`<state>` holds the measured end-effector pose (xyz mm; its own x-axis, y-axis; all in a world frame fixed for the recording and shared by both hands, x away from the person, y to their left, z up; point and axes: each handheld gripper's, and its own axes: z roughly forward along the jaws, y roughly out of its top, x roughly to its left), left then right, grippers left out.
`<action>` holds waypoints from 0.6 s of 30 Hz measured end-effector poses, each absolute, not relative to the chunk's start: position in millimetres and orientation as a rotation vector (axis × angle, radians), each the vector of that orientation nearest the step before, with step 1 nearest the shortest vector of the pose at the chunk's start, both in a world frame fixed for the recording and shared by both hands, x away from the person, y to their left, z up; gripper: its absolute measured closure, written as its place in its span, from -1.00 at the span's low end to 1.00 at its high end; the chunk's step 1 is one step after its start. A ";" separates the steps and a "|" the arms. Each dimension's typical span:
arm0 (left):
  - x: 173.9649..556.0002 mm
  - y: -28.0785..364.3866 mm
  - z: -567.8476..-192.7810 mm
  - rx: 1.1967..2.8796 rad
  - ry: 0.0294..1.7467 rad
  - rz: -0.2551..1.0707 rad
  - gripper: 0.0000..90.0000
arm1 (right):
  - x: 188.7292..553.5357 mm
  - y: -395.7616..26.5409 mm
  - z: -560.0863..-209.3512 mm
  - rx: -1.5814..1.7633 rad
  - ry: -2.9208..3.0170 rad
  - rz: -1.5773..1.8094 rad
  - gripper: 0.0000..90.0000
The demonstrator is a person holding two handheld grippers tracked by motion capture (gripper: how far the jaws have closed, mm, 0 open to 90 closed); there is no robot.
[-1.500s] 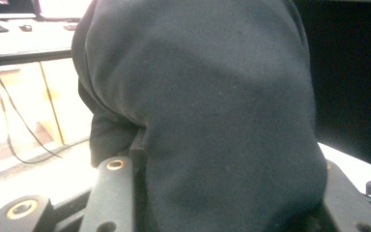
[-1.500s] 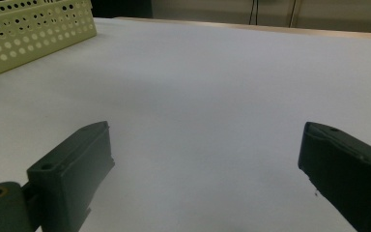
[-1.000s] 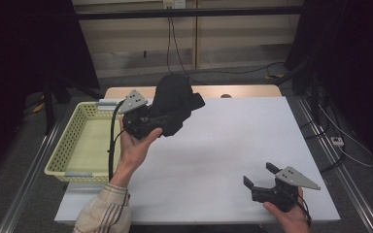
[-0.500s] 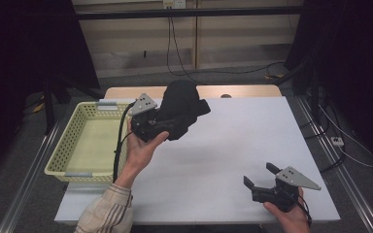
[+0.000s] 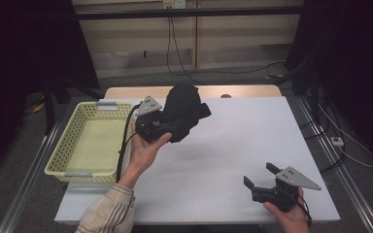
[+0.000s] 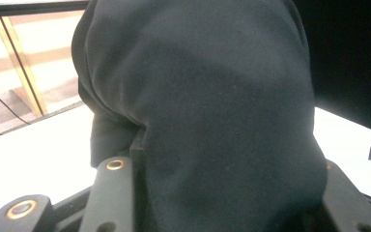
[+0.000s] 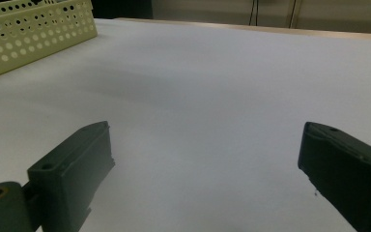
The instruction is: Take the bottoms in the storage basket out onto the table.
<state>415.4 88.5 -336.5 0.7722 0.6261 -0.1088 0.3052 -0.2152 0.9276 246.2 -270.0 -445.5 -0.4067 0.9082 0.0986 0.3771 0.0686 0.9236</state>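
- Left gripper [image 5: 175,127] is raised over the table's left-centre, jaws clamped on a bundle of black cloth [image 5: 184,109]. The left gripper view shows dark fabric [image 6: 203,111] bulging up between and over both jaws; the pinch looks firm.
- The cloth is carried clear of the white table [image 5: 233,145] and casts a soft shadow below. It sits just right of the yellow perforated basket [image 5: 60,155], near the basket's far right corner but not over it.
- The basket interior looks bare.
- Right gripper [image 5: 262,180] rests low at the table's near right corner, well apart from the cloth, jaws spread wide with nothing between them. The right gripper view gives bare tabletop between the two jaws, with the basket wall [image 7: 34,34] far off at upper left.
- Step in hand, by my reading: transport of the cloth, mid-carry. Destination is uncertain, either the basket or a lay-down on the table.
- If the basket: the next move calls for a shift leftward over the rim, a descent, then release. Watch for hanging folds snagging the rim.
- If a lay-down: the idle right gripper would need to come in and take an edge.
- No brand, label or legible writing on cloth, basket or grippers.
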 end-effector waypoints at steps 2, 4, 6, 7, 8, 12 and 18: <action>417.3 87.4 -339.4 1.823 0.728 0.345 0.16 | 246.1 -269.8 -445.5 1.279 1.832 1.326 -0.89; 419.4 86.6 -342.4 1.832 0.734 0.342 0.16 | 246.2 -269.7 -445.5 1.279 1.832 1.326 -0.88; 420.8 86.0 -344.9 1.837 0.741 0.342 0.16 | 246.4 -269.8 -445.6 1.276 1.831 1.325 -0.88; 421.6 85.9 -346.1 1.839 0.742 0.345 0.16 | 246.4 -269.9 -445.6 1.277 1.831 1.325 -0.89; 422.0 85.7 -346.9 1.845 0.743 0.346 0.16 | 246.4 -269.8 -445.6 1.277 1.832 1.325 -0.88; 423.3 84.4 -349.7 1.853 0.755 0.353 0.17 | 246.6 -269.4 -445.9 1.274 1.835 1.322 -0.89; 427.6 81.9 -357.1 1.870 0.772 0.336 0.16 | 246.3 -269.3 -445.7 1.275 1.836 1.325 -0.88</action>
